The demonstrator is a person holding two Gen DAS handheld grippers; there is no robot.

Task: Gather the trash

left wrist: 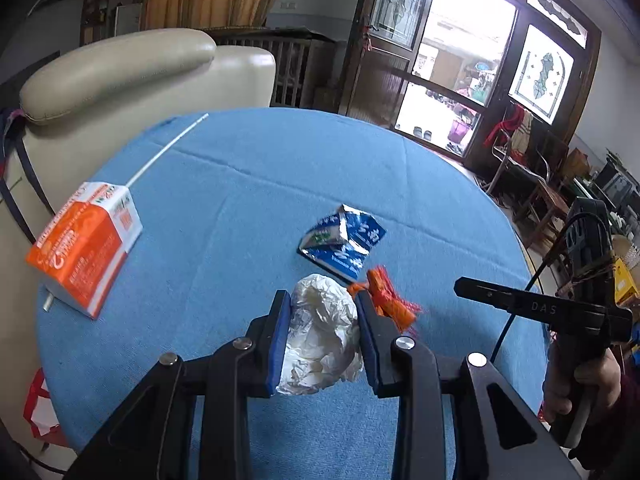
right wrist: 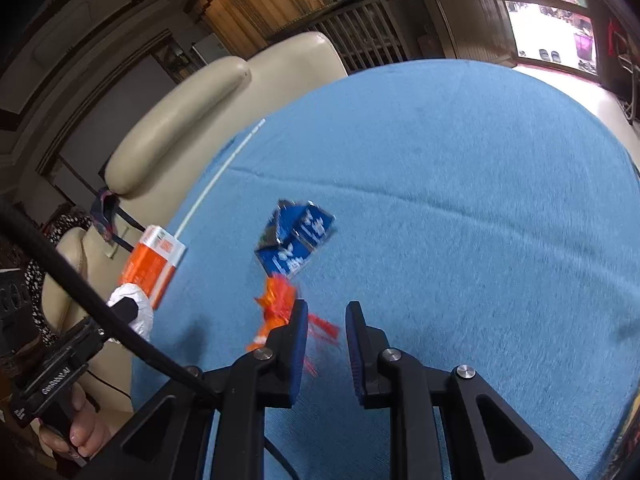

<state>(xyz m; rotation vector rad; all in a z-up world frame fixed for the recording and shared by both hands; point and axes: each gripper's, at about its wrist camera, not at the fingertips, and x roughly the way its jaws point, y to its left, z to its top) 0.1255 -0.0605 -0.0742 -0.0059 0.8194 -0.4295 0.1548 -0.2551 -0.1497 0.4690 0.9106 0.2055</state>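
Observation:
My left gripper [left wrist: 322,300] is shut on a crumpled white paper ball [left wrist: 322,340], held over the blue tablecloth [left wrist: 240,200]; the ball also shows in the right wrist view [right wrist: 134,310]. An orange wrapper [left wrist: 386,298] lies just right of it, a crushed blue carton [left wrist: 342,242] beyond, and an orange-and-white carton [left wrist: 86,246] with a white straw [left wrist: 168,148] at the left edge. My right gripper [right wrist: 326,312] is open and empty, with the orange wrapper [right wrist: 276,298] at its left fingertip and the blue carton [right wrist: 294,242] ahead.
A cream leather armchair [left wrist: 120,76] stands against the table's far left. A glass door [left wrist: 460,60] and chairs [left wrist: 520,168] are beyond the table on the right. A red-and-white bag [left wrist: 38,408] hangs below the table's left edge.

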